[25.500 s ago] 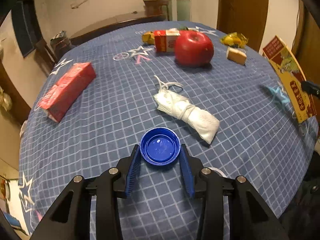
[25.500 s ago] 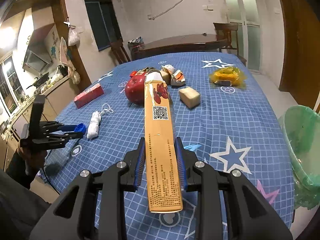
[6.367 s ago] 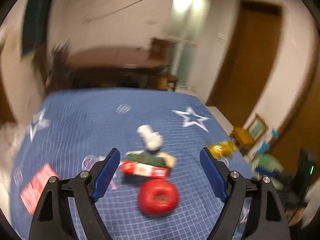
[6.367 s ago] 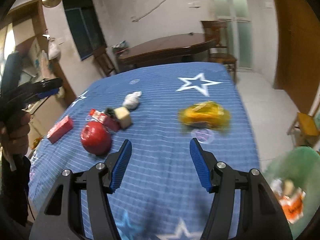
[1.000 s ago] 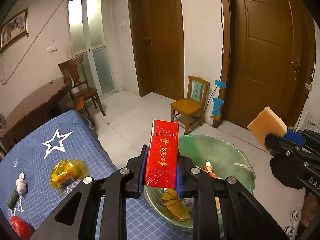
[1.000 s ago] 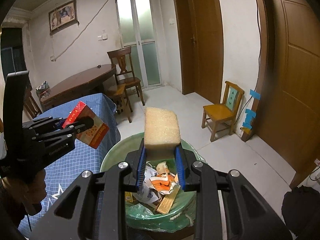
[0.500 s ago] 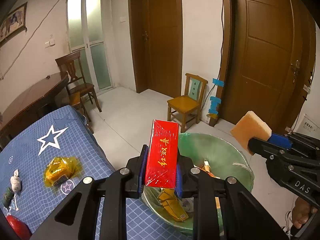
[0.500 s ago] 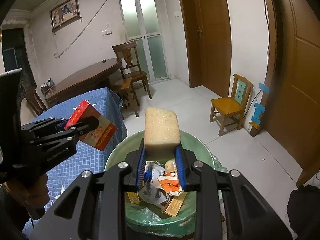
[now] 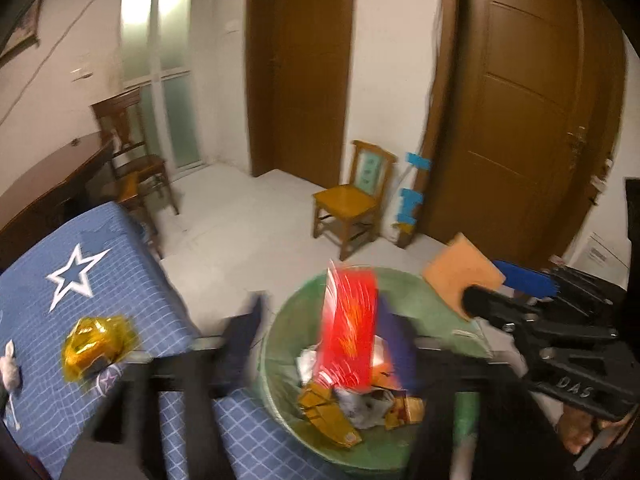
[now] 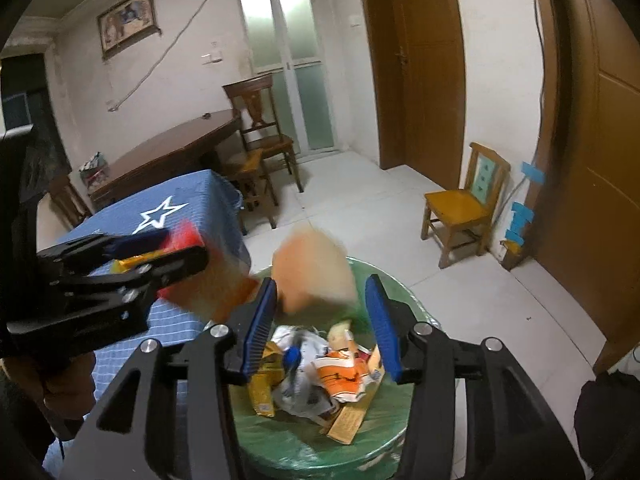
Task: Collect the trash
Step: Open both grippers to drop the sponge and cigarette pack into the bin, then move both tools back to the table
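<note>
Half a second ago both grippers were clamped on their loads above the bin; since then both sets of fingers have just been opening and the loads have slipped free. In the left wrist view the left gripper (image 9: 316, 344) is a dark smear, its fingers (image 9: 240, 336) spread well apart, and the red packet (image 9: 350, 328) hangs blurred between them, nearer the right finger; whether it still brushes that finger I cannot tell. The packet stands upright, long axis running from 12 to 6 o'clock, its lower end down among the rubbish in the green bin (image 9: 280, 320). In the right wrist view the right gripper (image 10: 320, 320) has its blue fingers (image 10: 260, 320) parted, wider than the yellow sponge (image 10: 316, 276), which shows as a blurred block tipped toward 11 o'clock, above the bin's far rim at 12 o'clock. It lies between the fingertips and near the left one; the blur hides any contact. Seen from the left wrist, the sponge sits at 3 o'clock, just ahead of the right gripper's tips. The bin holds crumpled wrappers and flattened cartons (image 10: 340, 372). On the blue starred counter (image 9: 80, 248), at 9 o'clock, lies a gold foil wrapper (image 9: 98, 346).
</note>
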Available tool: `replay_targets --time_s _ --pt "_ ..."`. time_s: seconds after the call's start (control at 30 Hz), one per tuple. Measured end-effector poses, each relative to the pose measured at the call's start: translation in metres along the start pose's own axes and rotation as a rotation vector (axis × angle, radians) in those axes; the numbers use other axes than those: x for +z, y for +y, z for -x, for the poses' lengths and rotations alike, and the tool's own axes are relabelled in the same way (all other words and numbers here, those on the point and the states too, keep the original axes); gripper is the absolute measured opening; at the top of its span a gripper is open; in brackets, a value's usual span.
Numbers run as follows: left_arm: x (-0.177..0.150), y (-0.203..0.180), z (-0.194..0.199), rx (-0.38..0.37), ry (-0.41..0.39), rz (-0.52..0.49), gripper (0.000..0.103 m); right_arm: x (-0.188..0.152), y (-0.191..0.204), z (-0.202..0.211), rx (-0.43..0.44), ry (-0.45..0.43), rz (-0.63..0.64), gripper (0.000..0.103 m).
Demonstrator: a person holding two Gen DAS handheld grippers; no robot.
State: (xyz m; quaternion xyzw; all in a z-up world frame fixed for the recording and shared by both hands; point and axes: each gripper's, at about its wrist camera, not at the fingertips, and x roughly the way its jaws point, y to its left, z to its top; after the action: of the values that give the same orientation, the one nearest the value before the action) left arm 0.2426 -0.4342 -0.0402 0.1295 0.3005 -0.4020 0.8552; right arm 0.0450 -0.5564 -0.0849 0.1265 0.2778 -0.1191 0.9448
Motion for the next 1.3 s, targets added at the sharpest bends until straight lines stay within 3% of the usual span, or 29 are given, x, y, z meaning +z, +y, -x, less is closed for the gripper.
replay_targets --time_s 0.33,0.47,0.57,0.87,0.97,1.0,1.07,1.17,1.3 --pt "-0.009 0.021 0.039 0.04 -0.058 0.005 0.069 -0.004 0.003 0.002 0.021 -0.006 -0.015 0.044" --pt "-0.021 0.048 0.069 0.092 -0.066 0.019 0.073 0.002 0.03 0.004 0.068 -0.025 0.042 0.044" --pt "-0.032 0.078 0.099 0.16 -0.069 0.019 0.074 0.01 0.072 0.005 0.136 -0.044 0.13 0.044" --pt "-0.059 0.247 0.216 0.353 -0.056 0.217 0.08 0.034 0.218 -0.01 0.389 -0.046 0.344 0.045" --pt "-0.068 0.311 0.247 0.46 -0.054 0.238 0.081 0.043 0.265 -0.029 0.47 -0.012 0.373 0.053" --pt "-0.073 0.335 0.252 0.447 -0.04 0.257 0.081 0.046 0.281 -0.038 0.495 0.006 0.384 0.058" --pt "-0.082 0.373 0.252 0.437 -0.003 0.292 0.081 0.049 0.313 -0.059 0.528 0.045 0.4 0.064" --pt "-0.1 0.417 0.228 0.515 0.084 0.303 0.08 0.047 0.357 -0.099 0.54 0.122 0.429 0.065" --pt "-0.126 0.444 0.181 0.545 0.207 0.252 0.081 0.033 0.402 -0.148 0.532 0.222 0.478 0.065"
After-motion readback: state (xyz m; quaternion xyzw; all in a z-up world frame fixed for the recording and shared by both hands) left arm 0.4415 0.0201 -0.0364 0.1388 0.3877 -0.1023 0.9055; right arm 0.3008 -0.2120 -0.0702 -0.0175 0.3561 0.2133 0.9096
